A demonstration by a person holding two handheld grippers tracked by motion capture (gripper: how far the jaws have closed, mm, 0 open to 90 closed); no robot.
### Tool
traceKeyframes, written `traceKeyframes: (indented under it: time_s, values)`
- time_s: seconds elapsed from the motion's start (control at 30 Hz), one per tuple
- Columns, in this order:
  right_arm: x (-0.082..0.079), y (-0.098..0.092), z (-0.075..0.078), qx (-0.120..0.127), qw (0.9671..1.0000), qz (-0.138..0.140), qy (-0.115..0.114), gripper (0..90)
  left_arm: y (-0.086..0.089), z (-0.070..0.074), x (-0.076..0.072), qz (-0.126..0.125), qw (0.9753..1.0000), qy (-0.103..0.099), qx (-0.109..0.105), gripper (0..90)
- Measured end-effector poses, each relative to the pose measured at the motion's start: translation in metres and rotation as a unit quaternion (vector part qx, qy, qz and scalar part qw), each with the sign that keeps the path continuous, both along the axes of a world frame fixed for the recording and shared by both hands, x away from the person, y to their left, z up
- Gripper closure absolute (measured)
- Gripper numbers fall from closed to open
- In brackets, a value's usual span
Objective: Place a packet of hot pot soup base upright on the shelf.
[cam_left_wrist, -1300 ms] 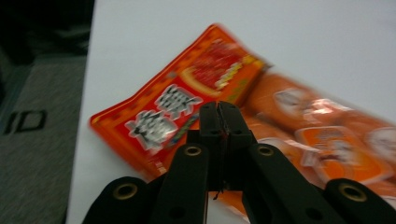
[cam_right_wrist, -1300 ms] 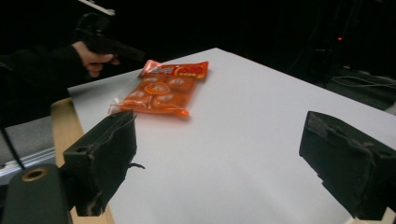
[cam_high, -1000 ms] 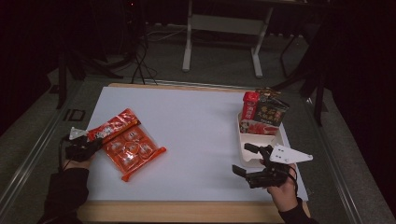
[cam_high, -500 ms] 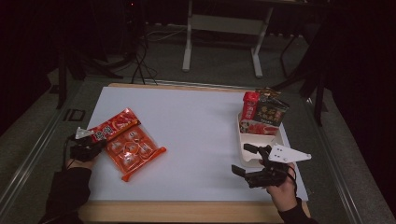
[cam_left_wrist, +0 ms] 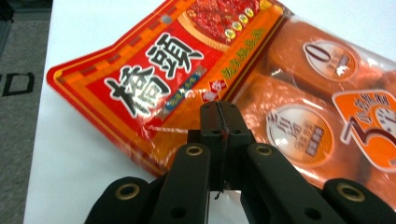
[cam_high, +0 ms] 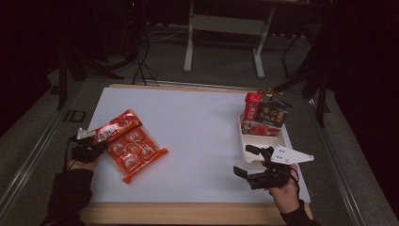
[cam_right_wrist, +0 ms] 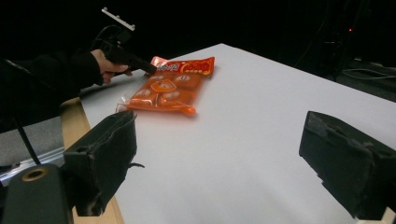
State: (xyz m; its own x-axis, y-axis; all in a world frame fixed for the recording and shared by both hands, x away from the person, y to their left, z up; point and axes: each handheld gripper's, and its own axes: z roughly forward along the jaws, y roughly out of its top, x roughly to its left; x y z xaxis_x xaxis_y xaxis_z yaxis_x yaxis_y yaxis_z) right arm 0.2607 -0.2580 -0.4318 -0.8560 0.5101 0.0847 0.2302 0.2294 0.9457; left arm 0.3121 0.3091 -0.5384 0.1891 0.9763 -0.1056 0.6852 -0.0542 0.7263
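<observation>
Left gripper (cam_high: 89, 149) has crept slightly toward the red packet (cam_high: 114, 130); its jaws meet, pinching nothing, at the packet's near edge on the desk (cam_high: 197, 127). Right gripper (cam_high: 249, 161) hangs wide beside the tray (cam_high: 244, 155). Risk: closed jaws just shove the slick packet off the orange pack (cam_high: 136, 153).

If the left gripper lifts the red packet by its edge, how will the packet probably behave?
The red packet looks like thin glossy film, so it will probably sag rather than stay flat. Its shiny surface may slip between the fingers. It lies partly on the orange bag, which may shift a little too.
</observation>
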Motion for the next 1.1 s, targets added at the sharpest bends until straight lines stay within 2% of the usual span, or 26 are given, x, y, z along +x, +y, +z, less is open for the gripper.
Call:
traceKeyframes:
  time_s: [0.03,0.1,0.2,0.27,0.3,0.4,0.8,1.03,1.1]
  values:
    - [0.000,0.000,0.000,0.000,1.0000,-0.001,0.000,10.9,-0.001,0.001,-0.005,0.001,0.9999,0.012,0.007,90.0]
    - [0.000,-0.001,0.000,0.000,1.0000,0.000,0.000,10.9,-0.002,-0.002,-0.007,-0.003,0.9997,0.022,0.005,90.0]
    - [0.000,0.000,0.000,-0.001,1.0000,0.001,0.000,10.9,-0.001,-0.003,-0.008,0.000,0.9998,0.020,0.002,90.0]
    - [0.000,0.002,0.000,-0.002,1.0000,0.003,0.000,10.9,-0.001,-0.004,-0.005,-0.001,0.9998,0.018,-0.012,90.0]
    - [0.000,0.002,0.000,-0.003,1.0000,0.003,0.000,11.0,-0.002,-0.004,-0.003,-0.006,0.9998,0.017,-0.008,90.0]
    - [0.000,0.003,0.000,-0.003,1.0000,0.004,0.001,10.9,-0.004,-0.004,-0.001,-0.009,0.9997,0.015,-0.015,90.0]
    - [0.000,0.003,-0.001,-0.004,1.0000,0.008,0.004,11.0,-0.028,-0.002,0.019,-0.033,0.9993,0.017,-0.008,90.0]
    - [-0.001,0.002,-0.001,-0.002,0.9999,0.010,0.004,10.9,-0.050,-0.002,0.031,-0.060,0.9981,0.013,-0.007,90.0]
    - [-0.001,0.001,-0.001,-0.002,0.9999,0.009,0.005,11.0,-0.057,-0.002,0.032,-0.068,0.9977,0.007,0.006,90.0]
